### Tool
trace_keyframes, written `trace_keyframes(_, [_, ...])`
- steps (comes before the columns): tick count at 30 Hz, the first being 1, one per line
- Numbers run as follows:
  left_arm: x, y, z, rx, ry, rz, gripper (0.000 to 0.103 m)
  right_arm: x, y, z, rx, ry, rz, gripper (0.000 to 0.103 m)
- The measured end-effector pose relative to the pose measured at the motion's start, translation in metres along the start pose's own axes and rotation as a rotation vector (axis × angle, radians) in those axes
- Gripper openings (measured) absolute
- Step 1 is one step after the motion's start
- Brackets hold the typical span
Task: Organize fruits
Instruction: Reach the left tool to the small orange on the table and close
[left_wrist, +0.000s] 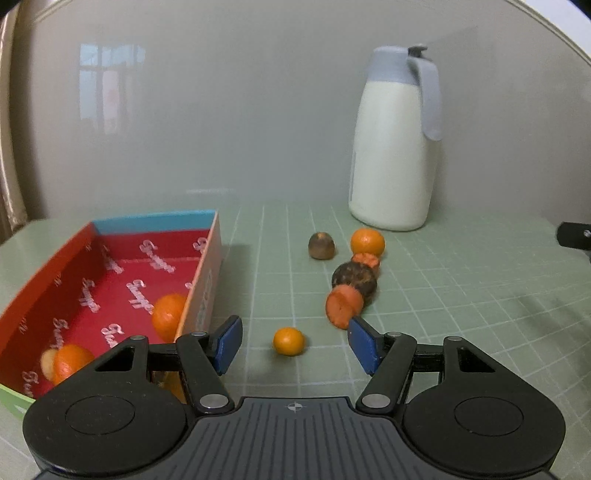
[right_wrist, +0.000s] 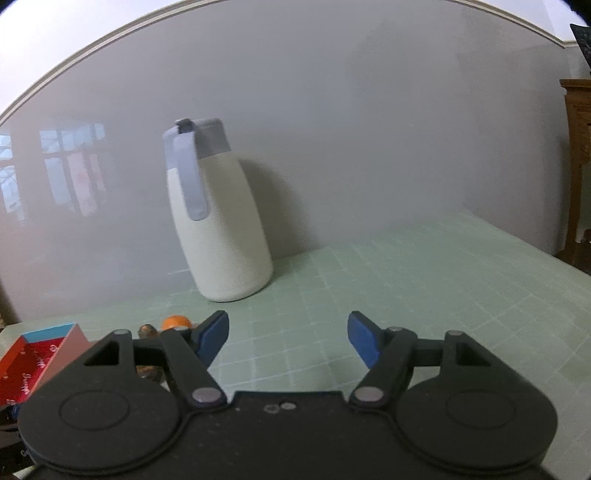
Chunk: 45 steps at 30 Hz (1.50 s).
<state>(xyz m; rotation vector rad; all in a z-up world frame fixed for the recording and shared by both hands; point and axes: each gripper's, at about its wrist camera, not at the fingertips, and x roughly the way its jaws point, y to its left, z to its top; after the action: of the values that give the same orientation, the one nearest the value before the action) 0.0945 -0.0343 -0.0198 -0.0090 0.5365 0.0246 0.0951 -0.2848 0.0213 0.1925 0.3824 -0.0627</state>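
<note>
In the left wrist view my left gripper (left_wrist: 294, 342) is open and empty, with a small orange fruit (left_wrist: 288, 341) on the mat between its blue fingertips. A red box (left_wrist: 85, 254) to the left holds two orange fruits (left_wrist: 169, 314). Beyond lie a reddish-orange fruit (left_wrist: 343, 305), a dark brown fruit (left_wrist: 355, 279), a small reddish fruit (left_wrist: 366, 260), an orange (left_wrist: 367, 242) and a brown fruit (left_wrist: 321, 245). My right gripper (right_wrist: 287, 334) is open and empty over the mat; the orange (right_wrist: 175, 322) and the box (right_wrist: 35, 354) show at its left.
A white jug with a grey lid (left_wrist: 397, 140) stands at the back by the grey wall; it also shows in the right wrist view (right_wrist: 218, 221). The green grid mat (right_wrist: 424, 295) covers the table. A wooden cabinet (right_wrist: 580, 158) stands at the far right.
</note>
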Motion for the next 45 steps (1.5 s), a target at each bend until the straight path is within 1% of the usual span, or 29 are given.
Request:
trace_keyframes(4, [0.008, -0.003, 0.001, 0.007, 0.007, 0.009, 0.063, 0.009, -0.011, -0.002, -0.001, 0.028, -0.046, 0.071])
trace_keyframes(6, [0.012, -0.007, 0.001, 0.022, 0.006, 0.021, 0.061, 0.011, -0.014, -0.003, 0.001, 0.036, -0.049, 0.071])
trace_keyframes(10, [0.014, -0.008, 0.003, 0.023, 0.000, 0.032, 0.060, 0.013, -0.013, -0.005, -0.013, 0.040, -0.054, 0.071])
trace_keyframes(11, [0.013, -0.010, 0.002, 0.030, -0.002, 0.035, 0.059, 0.014, -0.013, -0.005, -0.014, 0.042, -0.053, 0.071])
trace_keyframes(12, [0.011, -0.011, 0.002, 0.035, -0.007, 0.039, 0.053, 0.014, -0.013, -0.005, -0.017, 0.042, -0.051, 0.071])
trace_keyframes(14, [0.010, -0.012, 0.001, 0.026, -0.001, 0.027, 0.045, 0.015, -0.012, -0.005, -0.023, 0.042, -0.053, 0.072])
trace_keyframes(18, [0.017, -0.017, -0.003, 0.034, 0.035, 0.047, 0.045, 0.015, -0.012, -0.004, -0.023, 0.042, -0.043, 0.073])
trace_keyframes(21, [0.020, -0.019, -0.004, 0.031, 0.042, 0.062, 0.045, 0.014, -0.011, -0.005, -0.025, 0.040, -0.034, 0.074])
trace_keyframes(25, [0.029, -0.017, -0.006, -0.001, 0.075, 0.077, 0.045, 0.011, -0.015, -0.004, -0.022, 0.035, -0.033, 0.076])
trace_keyframes(29, [0.033, -0.017, -0.007, -0.025, 0.082, 0.083, 0.045, 0.011, -0.019, -0.004, -0.013, 0.037, -0.034, 0.076])
trace_keyframes(31, [0.035, -0.018, -0.008, -0.030, 0.090, 0.086, 0.042, 0.012, -0.020, -0.004, -0.016, 0.041, -0.034, 0.076])
trace_keyframes(32, [0.036, -0.018, -0.008, -0.034, 0.088, 0.086, 0.039, 0.014, -0.019, -0.003, -0.015, 0.045, -0.033, 0.076])
trace_keyframes(34, [0.037, -0.018, -0.007, -0.038, 0.088, 0.086, 0.037, 0.015, -0.020, -0.003, -0.016, 0.047, -0.035, 0.076])
trace_keyframes(37, [0.038, -0.018, -0.007, -0.043, 0.086, 0.083, 0.028, 0.017, -0.020, -0.003, -0.015, 0.052, -0.036, 0.076])
trace_keyframes(38, [0.038, -0.018, -0.007, -0.045, 0.085, 0.081, 0.023, 0.017, -0.020, -0.003, -0.016, 0.053, -0.037, 0.076])
trace_keyframes(42, [0.036, -0.017, -0.006, -0.053, 0.086, 0.052, 0.023, 0.020, -0.020, -0.003, -0.018, 0.057, -0.039, 0.076])
trace_keyframes(45, [0.029, -0.019, -0.003, -0.047, 0.069, 0.035, 0.023, 0.021, -0.020, -0.002, -0.014, 0.059, -0.040, 0.076])
